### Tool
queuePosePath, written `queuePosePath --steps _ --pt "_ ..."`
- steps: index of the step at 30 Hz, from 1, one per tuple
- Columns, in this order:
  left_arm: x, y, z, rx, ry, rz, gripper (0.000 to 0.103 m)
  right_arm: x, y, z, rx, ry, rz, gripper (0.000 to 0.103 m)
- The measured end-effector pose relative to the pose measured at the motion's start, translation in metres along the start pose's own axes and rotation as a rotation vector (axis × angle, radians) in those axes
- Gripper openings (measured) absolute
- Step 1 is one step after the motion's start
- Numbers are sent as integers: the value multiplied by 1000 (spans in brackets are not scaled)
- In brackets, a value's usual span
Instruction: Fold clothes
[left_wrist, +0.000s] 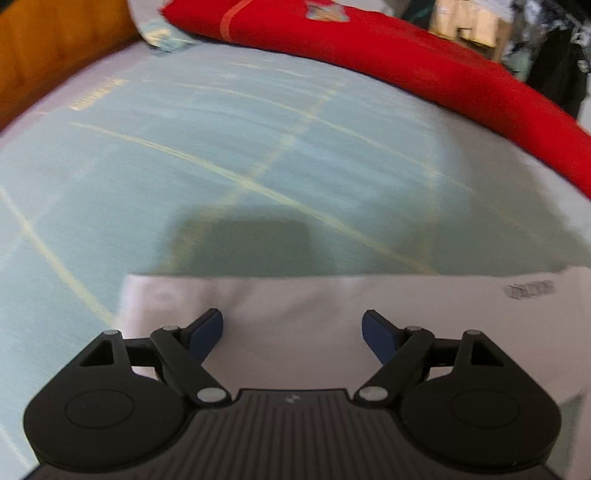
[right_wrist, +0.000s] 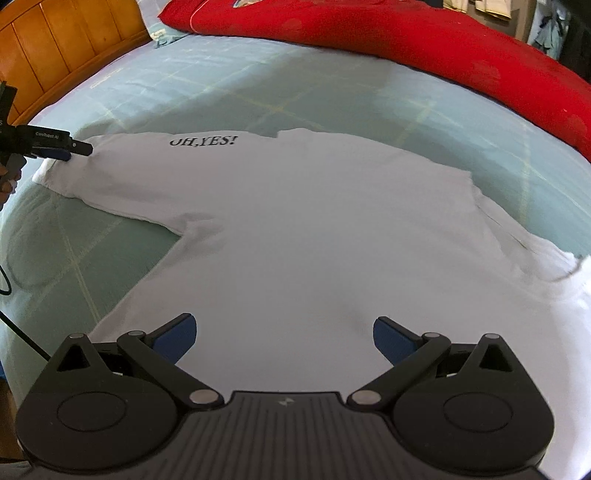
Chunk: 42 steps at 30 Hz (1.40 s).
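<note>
Over a white cotton T-shirt (right_wrist: 314, 229) spread flat on the pale green checked bedsheet (right_wrist: 155, 92), the left gripper (left_wrist: 291, 332) and right gripper (right_wrist: 284, 332) both hang with jaws wide apart, holding nothing.

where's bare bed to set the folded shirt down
Free: the checked sheet between the white t-shirt and the red quilt, and a strip beside the shirt toward the wooden headboard. Crowded: the far edge, under the quilt.

A white T-shirt (right_wrist: 314, 229) printed "OH,YES!" lies spread flat on the bed, sleeves outstretched.
</note>
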<state>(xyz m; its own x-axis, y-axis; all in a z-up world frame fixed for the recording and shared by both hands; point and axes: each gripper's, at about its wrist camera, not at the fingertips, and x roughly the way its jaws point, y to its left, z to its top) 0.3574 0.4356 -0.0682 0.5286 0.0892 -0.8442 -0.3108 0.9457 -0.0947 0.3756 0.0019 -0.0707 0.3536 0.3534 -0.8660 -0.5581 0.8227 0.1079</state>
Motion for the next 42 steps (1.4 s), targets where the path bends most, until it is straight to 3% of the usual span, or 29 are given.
queuePosePath --steps 4,6,9,12,16,22,26,32,38,40,42 --pt "-10 -5 3 12 3 -27 82 6 5 7 -5 5 2 103" --pt "-14 -18 -4 108 10 -62 83 9 6 11 -4 6 4 103" --pt "-8 -31 -23 282 69 -13 84 18 10 15 -7 13 4 103" --pt "-15 -20 -33 331 60 13 85 23 12 17 -9 21 -1 103" --pt "-23 -17 -27 297 84 62 82 25 9 14 -14 30 -17 103" --pt "-18 -54 -22 343 18 -70 83 24 16 24 -1 -21 -19 103" --pt "-4 -60 -40 407 39 -49 87 23 26 36 -28 -60 -7 103" --pt "-20 -38 -36 300 80 -33 87 19 47 50 -122 -122 -4 103" --pt "-11 -60 -19 342 35 -114 87 38 97 74 -194 -172 237 103" --pt "-9 -54 -28 335 56 -104 87 52 111 80 -214 -172 259 103" --pt "-8 -46 -38 325 78 -93 89 71 117 82 -197 -118 276 103"
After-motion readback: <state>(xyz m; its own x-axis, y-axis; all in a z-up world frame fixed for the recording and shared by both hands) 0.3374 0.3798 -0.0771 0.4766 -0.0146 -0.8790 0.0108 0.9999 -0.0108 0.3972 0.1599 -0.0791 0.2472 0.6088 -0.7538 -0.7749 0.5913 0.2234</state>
